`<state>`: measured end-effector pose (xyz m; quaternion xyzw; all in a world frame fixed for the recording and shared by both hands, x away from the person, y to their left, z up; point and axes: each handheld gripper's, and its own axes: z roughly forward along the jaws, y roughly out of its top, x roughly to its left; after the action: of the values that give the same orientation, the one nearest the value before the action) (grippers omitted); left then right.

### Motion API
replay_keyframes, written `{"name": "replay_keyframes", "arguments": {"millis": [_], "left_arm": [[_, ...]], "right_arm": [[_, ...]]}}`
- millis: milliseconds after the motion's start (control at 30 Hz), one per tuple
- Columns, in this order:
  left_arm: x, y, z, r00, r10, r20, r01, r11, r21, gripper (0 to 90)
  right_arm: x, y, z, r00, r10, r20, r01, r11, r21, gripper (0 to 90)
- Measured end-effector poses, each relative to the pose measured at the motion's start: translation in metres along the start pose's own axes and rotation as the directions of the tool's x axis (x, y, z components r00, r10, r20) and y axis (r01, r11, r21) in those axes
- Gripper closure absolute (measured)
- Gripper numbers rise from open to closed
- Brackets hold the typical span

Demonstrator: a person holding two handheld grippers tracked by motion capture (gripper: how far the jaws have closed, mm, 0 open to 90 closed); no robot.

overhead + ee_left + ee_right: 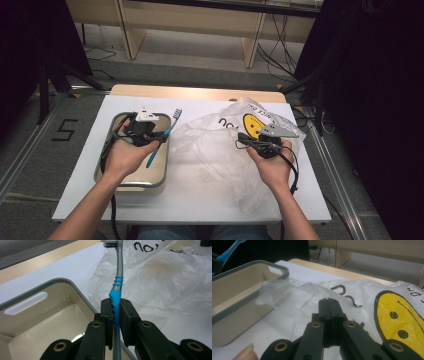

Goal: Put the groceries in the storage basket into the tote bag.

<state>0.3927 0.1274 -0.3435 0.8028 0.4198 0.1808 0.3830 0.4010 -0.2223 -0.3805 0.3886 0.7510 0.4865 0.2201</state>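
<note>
Holding a blue and grey toothbrush (117,293) over the near right corner of a beige bin (114,172), the left tongs (159,134) have their two black pads clamped on the ribbed blue grip part, so they're closed tight on it with just the handle's width between them. In the left gripper view the brush runs up from between the pads, grey neck bending toward the bristle head at the top edge, and from the high view it sits slanted, head pointing away from the person and up to the right, tail end down over the bin. The bin has a grey rim and a slot handle in its far wall, and it sits on the left side of the white desk (195,200). Just to the right of it is a crumpled clear plastic bag (215,145) with a yellow smiley face and black lettering, spread over the middle and right of the desk. The right tongs (329,303) are fully closed, pads pressed flat together with nothing between them, sitting low over the bag near the smiley print. The two hands are well apart, one on each side.
</note>
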Motion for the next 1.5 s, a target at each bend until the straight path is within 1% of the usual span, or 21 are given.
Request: {"name": "replay_keyframes", "arguments": {"millis": [100, 133, 233, 333, 700, 933, 1233, 1400, 1500], "left_arm": [[-0.004, 0.001, 0.0, 1.0, 0.001, 0.009, -0.001, 1.0, -0.004, 81.5], [-0.005, 0.001, 0.0, 0.9998, 0.009, 0.015, -0.009, 0.9999, -0.004, 81.5], [-0.008, 0.003, 0.0, 0.9996, 0.014, 0.024, -0.014, 0.9999, -0.008, 81.6], [-0.01, 0.003, 0.001, 0.9995, 0.018, 0.027, -0.017, 0.9998, -0.013, 81.5], [-0.022, 0.005, 0.004, 0.9979, 0.036, 0.054, -0.035, 0.9993, -0.011, 81.5], [-0.028, 0.005, 0.008, 0.9963, 0.047, 0.072, -0.048, 0.9989, 0.001, 81.5], [-0.035, 0.007, 0.011, 0.9945, 0.065, 0.083, -0.065, 0.9979, 0.0, 81.6], [-0.039, 0.008, 0.014, 0.9941, 0.065, 0.086, -0.066, 0.9978, 0.0, 81.6], [-0.041, 0.009, 0.015, 0.9932, 0.074, 0.089, -0.075, 0.9972, 0.002, 81.6]], "right_arm": [[0.0, 0.0, 0.0, 1.0, 0.0, 0.002, 0.0, 1.0, 0.001, 90.0], [0.0, 0.0, 0.0, 1.0, 0.0, 0.002, 0.0, 1.0, 0.0, 90.0], [0.0, 0.0, -0.001, 1.0, 0.001, 0.003, -0.001, 1.0, 0.001, 90.0], [0.0, 0.0, -0.001, 1.0, 0.0, 0.003, 0.0, 1.0, 0.0, 90.0], [0.0, 0.0, -0.001, 1.0, 0.001, 0.005, -0.001, 1.0, -0.003, 90.0], [0.0, 0.0, -0.001, 1.0, -0.001, 0.005, 0.001, 1.0, -0.001, 90.0], [0.0, 0.0, 0.0, 1.0, -0.001, 0.006, 0.001, 1.0, -0.001, 90.0], [0.0, 0.0, 0.0, 1.0, 0.001, 0.004, -0.001, 1.0, -0.006, 90.0], [-0.001, 0.0, 0.0, 1.0, 0.001, 0.004, -0.001, 1.0, -0.006, 90.0]]}}
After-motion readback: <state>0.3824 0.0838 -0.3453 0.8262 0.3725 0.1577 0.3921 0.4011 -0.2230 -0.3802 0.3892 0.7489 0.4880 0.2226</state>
